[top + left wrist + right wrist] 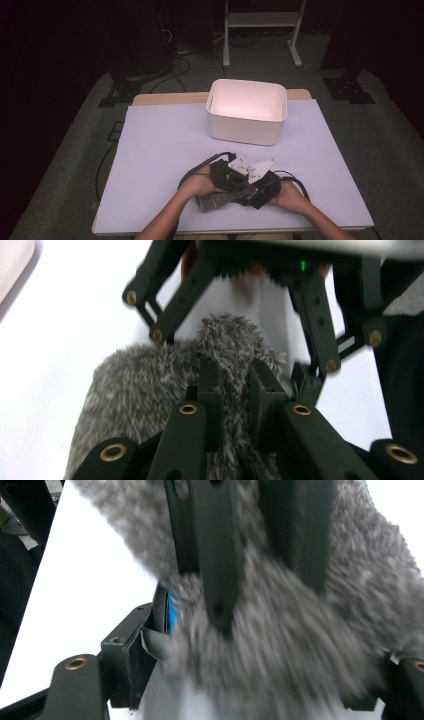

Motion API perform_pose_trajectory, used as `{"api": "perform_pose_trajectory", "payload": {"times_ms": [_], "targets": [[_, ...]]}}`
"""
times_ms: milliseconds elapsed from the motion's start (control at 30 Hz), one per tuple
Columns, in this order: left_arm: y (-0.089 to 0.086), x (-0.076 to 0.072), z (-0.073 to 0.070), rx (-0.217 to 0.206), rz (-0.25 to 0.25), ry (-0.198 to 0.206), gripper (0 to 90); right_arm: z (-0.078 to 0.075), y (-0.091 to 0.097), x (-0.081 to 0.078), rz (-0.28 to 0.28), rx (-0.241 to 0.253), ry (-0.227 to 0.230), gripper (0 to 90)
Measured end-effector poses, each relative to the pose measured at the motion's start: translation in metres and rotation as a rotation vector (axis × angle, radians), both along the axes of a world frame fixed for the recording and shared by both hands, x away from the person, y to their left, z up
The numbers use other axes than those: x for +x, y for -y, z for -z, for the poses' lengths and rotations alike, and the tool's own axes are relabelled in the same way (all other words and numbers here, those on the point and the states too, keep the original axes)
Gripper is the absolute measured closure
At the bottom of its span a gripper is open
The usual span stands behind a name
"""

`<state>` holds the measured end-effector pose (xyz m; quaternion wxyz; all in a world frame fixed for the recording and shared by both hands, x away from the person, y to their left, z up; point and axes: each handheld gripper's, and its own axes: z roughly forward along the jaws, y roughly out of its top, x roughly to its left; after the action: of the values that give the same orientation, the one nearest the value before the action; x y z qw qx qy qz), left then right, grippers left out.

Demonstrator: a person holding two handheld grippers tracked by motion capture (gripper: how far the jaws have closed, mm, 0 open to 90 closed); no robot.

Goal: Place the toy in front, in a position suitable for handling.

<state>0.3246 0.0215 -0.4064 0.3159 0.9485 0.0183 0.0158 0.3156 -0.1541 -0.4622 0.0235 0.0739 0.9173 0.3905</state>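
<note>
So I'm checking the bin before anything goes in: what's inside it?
The bin shows bare pale inner walls and floor at the far side. Its near wall hides the floor closest to the person, so something low there can't be ruled out.

A wide sheet of pale lilac-white covering [165, 165] lies flat over a light wooden table [165, 98], whose bare far edge shows as a tan strip beyond the sheet. On the far half of the sheet, a little right of centre, stands a white rectangular plastic tub with rounded corners [246, 125], upright and open at the top, its inside lit a faint pink. The table rests on a grey carpeted floor [80, 150]. Beyond the table, on that floor, stand the legs of a white metal frame [295, 45], and black cables [175, 70] trail loosely to the left of it.
</note>
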Motion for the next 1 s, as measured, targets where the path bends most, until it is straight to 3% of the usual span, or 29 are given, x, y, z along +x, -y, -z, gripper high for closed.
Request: {"api": "perform_pose_trajectory", "payload": {"times_ms": [200, 367, 500, 700, 833, 933, 1000], "targets": [[-0.040, -0.004, -0.003, -0.017, -0.056, -0.008, 79.1, 0.000, 0.000, 0.000, -0.003, 0.003, 0.005, 23.0], [-0.074, -0.004, -0.001, 0.044, -0.124, 0.004, 79.0, 0.001, 0.001, 0.000, -0.004, 0.012, 0.005, 23.0], [-0.090, -0.006, 0.003, 0.025, -0.154, -0.016, 78.8, 0.001, 0.001, 0.000, -0.004, 0.015, 0.006, 23.0], [-0.084, -0.007, 0.004, -0.049, -0.128, -0.061, 78.8, 0.002, 0.002, 0.000, -0.006, 0.016, 0.007, 23.0], [-0.064, -0.010, 0.000, -0.044, -0.084, -0.049, 78.8, 0.002, 0.002, 0.000, -0.005, 0.017, 0.007, 23.0], [-0.053, -0.013, -0.003, -0.066, -0.042, -0.062, 78.7, 0.002, 0.002, 0.000, -0.006, 0.016, 0.009, 23.0], [-0.046, -0.016, -0.001, -0.035, -0.027, -0.044, 78.6, 0.002, 0.002, 0.000, -0.006, 0.016, 0.009, 23.0]]}}
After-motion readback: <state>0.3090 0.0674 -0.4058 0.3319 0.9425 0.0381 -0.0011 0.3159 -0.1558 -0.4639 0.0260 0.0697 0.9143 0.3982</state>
